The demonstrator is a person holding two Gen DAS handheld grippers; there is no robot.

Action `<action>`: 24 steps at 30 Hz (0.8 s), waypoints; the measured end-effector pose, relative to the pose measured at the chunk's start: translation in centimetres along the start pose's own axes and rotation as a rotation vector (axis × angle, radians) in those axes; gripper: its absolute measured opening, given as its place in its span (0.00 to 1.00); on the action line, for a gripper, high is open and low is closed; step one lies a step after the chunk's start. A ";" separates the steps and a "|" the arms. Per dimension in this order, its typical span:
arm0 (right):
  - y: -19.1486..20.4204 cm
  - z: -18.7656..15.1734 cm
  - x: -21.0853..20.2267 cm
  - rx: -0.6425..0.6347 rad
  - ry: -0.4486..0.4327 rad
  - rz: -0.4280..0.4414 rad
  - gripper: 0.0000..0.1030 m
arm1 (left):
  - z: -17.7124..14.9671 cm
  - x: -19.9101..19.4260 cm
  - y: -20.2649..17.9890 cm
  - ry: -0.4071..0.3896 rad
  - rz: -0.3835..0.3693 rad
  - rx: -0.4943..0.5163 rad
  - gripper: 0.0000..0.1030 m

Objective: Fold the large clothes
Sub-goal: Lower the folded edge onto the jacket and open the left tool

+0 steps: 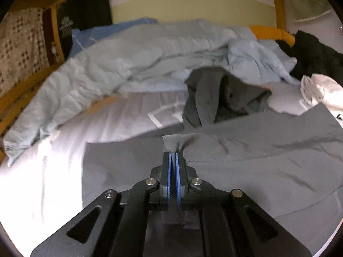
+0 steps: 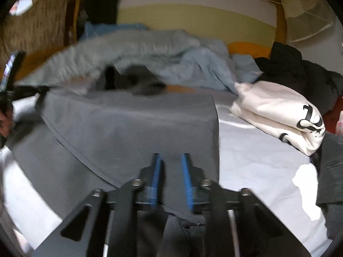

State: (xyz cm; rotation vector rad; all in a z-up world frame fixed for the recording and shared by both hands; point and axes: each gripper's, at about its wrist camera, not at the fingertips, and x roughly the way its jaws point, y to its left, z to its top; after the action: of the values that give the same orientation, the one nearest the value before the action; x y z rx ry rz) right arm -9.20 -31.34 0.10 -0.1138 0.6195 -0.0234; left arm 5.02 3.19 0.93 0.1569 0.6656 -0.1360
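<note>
Grey garment [image 1: 246, 162] lies spread on the bed [image 1: 53, 171] — left gripper [image 1: 173, 156] clenched on a pinch of its edge, right gripper [image 2: 171, 160] fingers apart, cloth between them, not pressing.

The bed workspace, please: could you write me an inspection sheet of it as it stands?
Surface: white bed sheet, partly bare.
Job's things: grey garment spread flat.
Clutter: folded white top, light blue duvet, dark grey garment, black clothes.
Grippers: left gripper shut on a garment fold; right gripper slightly apart over the garment edge.
Cables: nothing seen.
Surroundings: wooden bed frame.
</note>
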 end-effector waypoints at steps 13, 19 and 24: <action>-0.7 -0.7 3.0 0.062 0.094 -0.029 0.15 | -2.1 3.8 -1.2 0.145 -0.029 0.022 0.09; -1.3 -0.3 2.6 0.094 0.068 -0.001 0.18 | -1.7 0.2 0.0 0.032 -0.034 -0.036 0.22; -1.1 0.5 0.8 0.108 0.006 0.021 0.46 | -1.2 -4.9 0.0 -0.102 -0.035 -0.046 0.48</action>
State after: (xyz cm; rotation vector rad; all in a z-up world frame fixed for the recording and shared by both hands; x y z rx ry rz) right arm -8.27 -32.46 0.19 -0.0030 0.6246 -0.0363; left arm 0.50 3.82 3.06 0.0940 0.5695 -0.1609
